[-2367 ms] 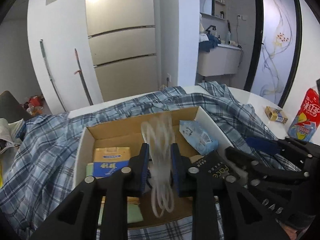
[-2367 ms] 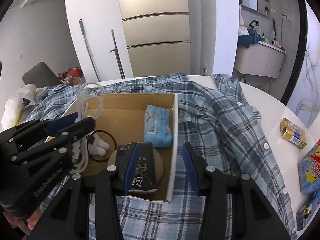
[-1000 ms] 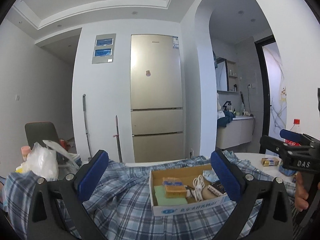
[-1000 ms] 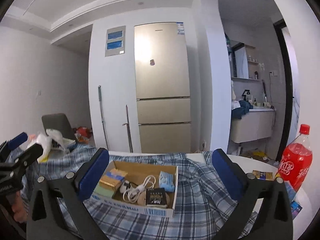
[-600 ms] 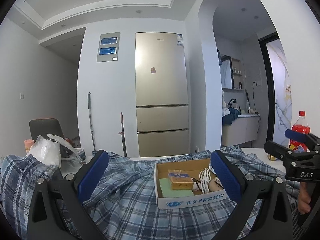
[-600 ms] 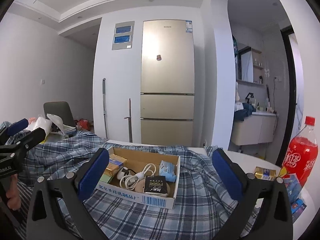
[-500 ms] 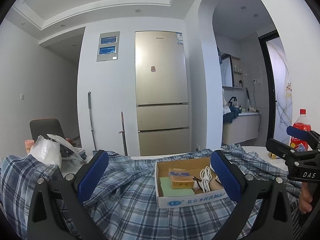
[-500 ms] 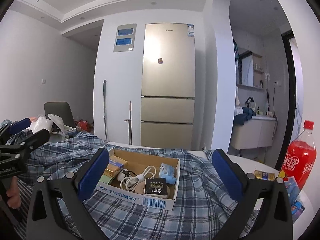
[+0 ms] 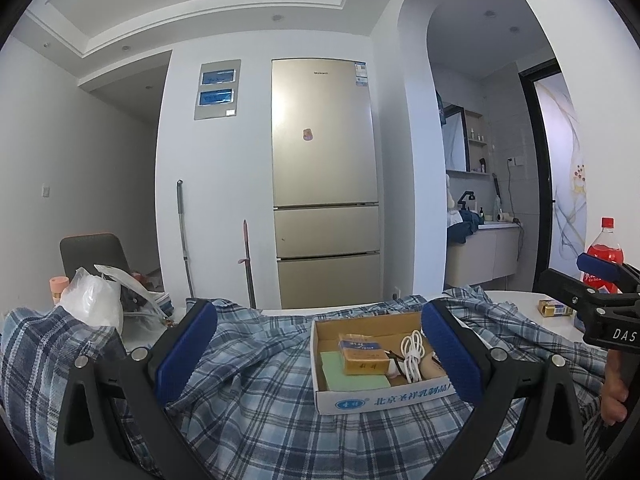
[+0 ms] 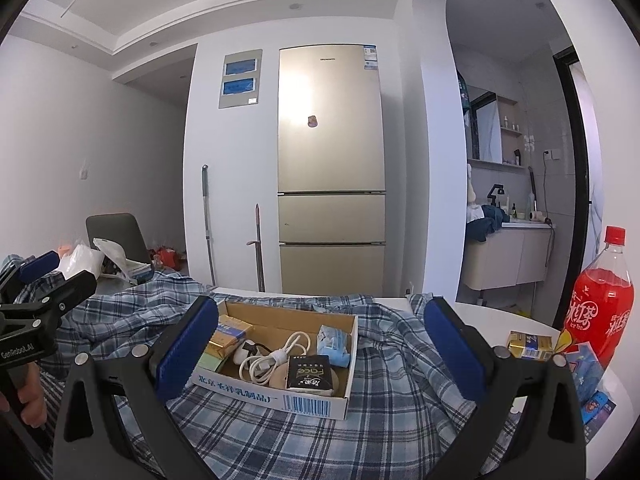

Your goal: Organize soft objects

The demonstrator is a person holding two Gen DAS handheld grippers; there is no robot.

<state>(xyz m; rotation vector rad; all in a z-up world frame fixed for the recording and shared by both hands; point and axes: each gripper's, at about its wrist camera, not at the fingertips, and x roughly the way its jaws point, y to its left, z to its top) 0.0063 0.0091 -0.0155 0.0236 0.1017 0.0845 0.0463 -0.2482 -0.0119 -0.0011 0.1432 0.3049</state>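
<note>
An open cardboard box (image 9: 384, 396) (image 10: 312, 402) rests on a blue plaid shirt (image 9: 260, 412) (image 10: 392, 432) spread over the table. Inside lie a coiled white cable (image 9: 414, 354) (image 10: 276, 358), a yellow pack (image 9: 362, 354) (image 10: 228, 336), a green pad (image 9: 352, 374), a blue tissue pack (image 10: 334, 342) and a black Face pack (image 10: 312, 372). My left gripper (image 9: 320, 356) is wide open and empty, held back from the box. My right gripper (image 10: 322, 354) is wide open and empty too, also back from it.
A red soda bottle (image 10: 600, 304) (image 9: 604, 256), a small yellow carton (image 10: 528, 344) (image 9: 554, 307) and blue packets (image 10: 588, 380) stand on the white table at the right. A white plastic bag (image 9: 94, 300) and a chair (image 9: 94, 252) are at the left. A fridge (image 9: 324, 184) stands behind.
The left gripper has let go of the white cable, which now lies in the box. Both grippers opened wide and pulled back and up from the box; lately they hold almost still.
</note>
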